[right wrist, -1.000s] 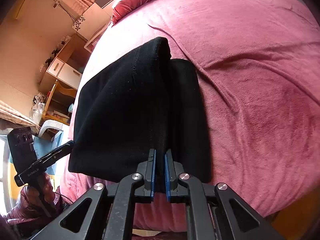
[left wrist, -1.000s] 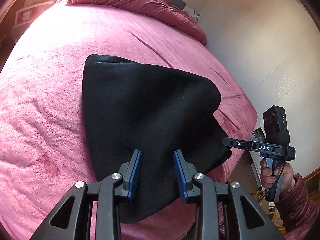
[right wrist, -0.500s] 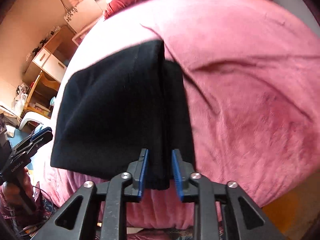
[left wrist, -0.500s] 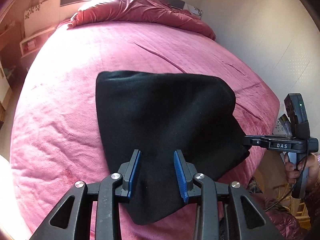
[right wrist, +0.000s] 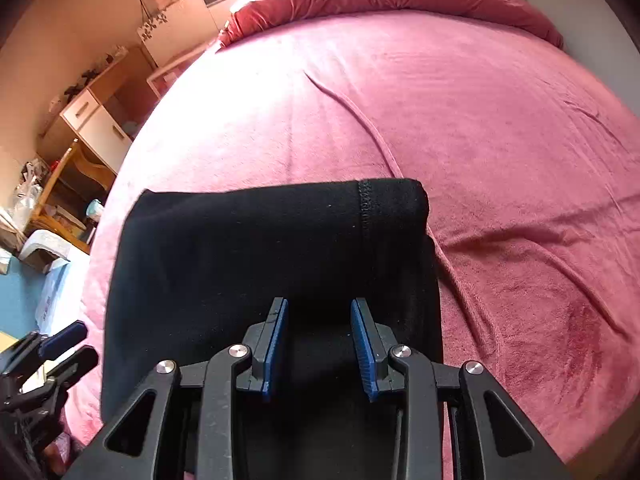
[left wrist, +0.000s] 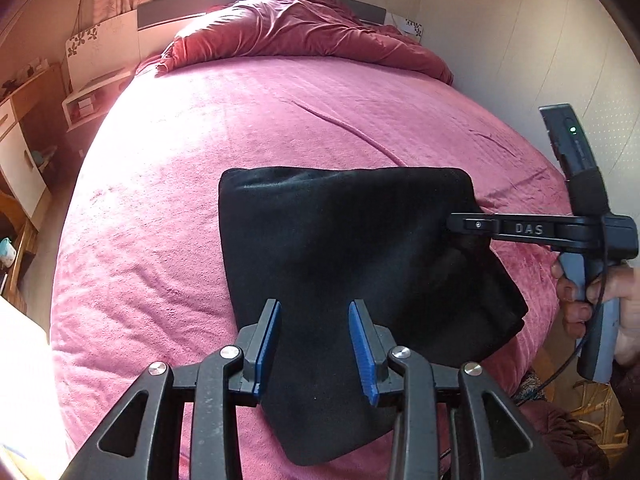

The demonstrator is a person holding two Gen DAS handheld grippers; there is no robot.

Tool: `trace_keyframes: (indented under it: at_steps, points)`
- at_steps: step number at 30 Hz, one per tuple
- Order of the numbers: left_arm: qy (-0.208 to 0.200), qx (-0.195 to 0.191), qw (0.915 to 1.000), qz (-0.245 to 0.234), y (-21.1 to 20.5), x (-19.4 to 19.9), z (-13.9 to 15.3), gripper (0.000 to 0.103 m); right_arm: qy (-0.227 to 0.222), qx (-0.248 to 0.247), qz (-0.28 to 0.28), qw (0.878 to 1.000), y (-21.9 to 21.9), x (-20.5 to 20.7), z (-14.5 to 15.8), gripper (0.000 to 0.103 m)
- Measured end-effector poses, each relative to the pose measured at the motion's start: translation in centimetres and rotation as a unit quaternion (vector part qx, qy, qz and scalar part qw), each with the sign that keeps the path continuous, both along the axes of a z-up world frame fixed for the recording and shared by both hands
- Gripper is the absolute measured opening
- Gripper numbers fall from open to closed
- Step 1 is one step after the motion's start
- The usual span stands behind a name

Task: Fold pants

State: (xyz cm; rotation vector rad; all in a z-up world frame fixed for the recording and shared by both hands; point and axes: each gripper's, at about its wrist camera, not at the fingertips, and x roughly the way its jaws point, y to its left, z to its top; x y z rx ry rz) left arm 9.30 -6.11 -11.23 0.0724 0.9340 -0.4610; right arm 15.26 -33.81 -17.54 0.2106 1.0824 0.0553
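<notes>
The black pants (left wrist: 344,240) lie folded into a compact bundle on the near part of the pink bed; they also show in the right wrist view (right wrist: 260,252). My left gripper (left wrist: 314,342) is open and empty, just above the bundle's near edge. My right gripper (right wrist: 319,346) is open and empty over the bundle's near right side. In the left wrist view the right gripper (left wrist: 464,225) reaches in from the right, its tips at the bundle's right edge. In the right wrist view the left gripper (right wrist: 60,346) shows at the far left, off the bundle.
The pink bedspread (left wrist: 240,120) covers the bed, with a crumpled red duvet (left wrist: 304,28) at the head. A wall (left wrist: 520,40) runs along the right side. Wooden shelves and drawers (right wrist: 92,120) stand left of the bed.
My right gripper was shut on the pants' edge a second ago; it has opened and let go. The bundle now rests on the bed. Both grippers have drawn back a little.
</notes>
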Motion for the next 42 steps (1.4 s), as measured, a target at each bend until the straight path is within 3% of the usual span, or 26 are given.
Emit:
trace_keyframes:
  at_steps: [2,7,11,16,20,26,29,34,35,36,38,39,42]
  points:
    - [0.002,0.002,1.0000,0.000,-0.1,0.1,-0.3,0.035,0.006,0.000,-0.002,1.000,-0.2,0.2,-1.4,0.033]
    - [0.008,0.004,1.0000,0.003,-0.1,0.8,-0.7,0.036,-0.006,0.003,0.006,1.000,0.5,0.4,-1.0,0.035]
    - [0.013,0.003,0.9998,0.015,0.4,1.6,-1.3,0.043,-0.035,0.039,-0.002,0.999,-0.7,-2.2,0.8,0.060]
    - [0.020,-0.003,0.9991,0.036,1.6,2.4,-1.6,0.047,-0.045,0.054,-0.022,0.997,-3.2,-4.3,1.4,0.063]
    - [0.032,-0.008,0.9982,0.051,2.4,3.1,-2.1,0.052,-0.019,0.073,-0.049,0.996,-5.2,-4.9,-0.5,0.067]
    - [0.086,-0.073,0.9916,0.064,4.3,4.1,-3.6,0.054,0.013,0.142,-0.054,0.988,-6.8,-5.7,-3.0,0.079]
    - [0.132,-0.127,0.9810,0.064,5.2,4.8,-5.2,0.072,0.027,0.147,-0.048,0.988,-6.8,-5.6,-4.2,0.081]
    - [0.174,-0.170,0.9680,0.061,5.1,5.8,-7.7,0.075,0.040,0.190,-0.027,0.981,-7.0,-4.6,-6.4,0.080]
    - [0.189,-0.185,0.9625,0.060,5.0,6.1,-8.2,0.072,0.043,0.195,-0.023,0.980,-6.9,-4.4,-6.7,0.075]
    - [0.206,-0.206,0.9549,0.057,4.9,6.3,-8.7,0.058,0.044,0.195,-0.018,0.980,-6.7,-4.1,-6.8,0.069]
    - [0.206,-0.211,0.9541,0.054,4.7,6.4,-8.8,0.055,0.041,0.194,-0.005,0.980,-6.3,-4.1,-6.2,0.055]
    - [0.201,-0.219,0.9539,0.044,4.7,6.3,-8.5,0.047,0.036,0.191,0.001,0.981,-6.1,-4.3,-5.6,0.050]
    - [0.179,-0.238,0.9545,0.021,5.0,6.0,-7.0,0.038,0.018,0.187,0.018,0.982,-5.5,-4.7,-3.5,0.044]
